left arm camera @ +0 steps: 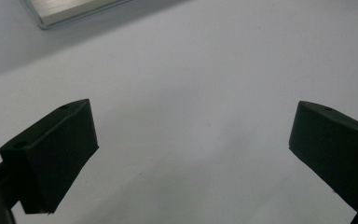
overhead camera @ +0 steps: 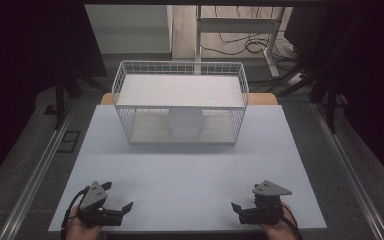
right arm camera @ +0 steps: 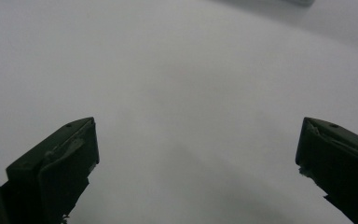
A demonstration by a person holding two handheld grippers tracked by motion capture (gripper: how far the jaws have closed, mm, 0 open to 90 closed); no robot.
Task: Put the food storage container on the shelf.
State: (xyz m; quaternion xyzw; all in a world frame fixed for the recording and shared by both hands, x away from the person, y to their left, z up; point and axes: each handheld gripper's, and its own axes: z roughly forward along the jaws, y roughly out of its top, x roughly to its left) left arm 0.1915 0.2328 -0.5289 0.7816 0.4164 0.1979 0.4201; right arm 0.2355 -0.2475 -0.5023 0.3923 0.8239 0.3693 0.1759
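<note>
At the near edge of the white table [overhead camera: 190, 175], the person's two hands hold the grippers low over the bare surface. The left gripper [overhead camera: 117, 197] sits toward the table's near left corner, its jaws spread wide with nothing between them; in the left gripper view the same gripper [left arm camera: 191, 144] shows only plain tabletop in the gap. The right gripper [overhead camera: 242, 200] sits toward the near right corner, well apart from the left one, its jaws likewise spread and empty, and the right gripper view [right arm camera: 196, 158] shows blank table between them. Each carries a grey three-cornered plate on top.

Farther back, near the table's far edge and about midway between the two grippers, stands a white wire rack [overhead camera: 180, 102] with two shelves. On its lower shelf, roughly centred, rests a white rounded container [overhead camera: 185, 125], seen through the wire front; its exact kind cannot be told. Both grippers are well apart from the rack. Beyond the table lie cables [overhead camera: 240, 42] on the floor.
</note>
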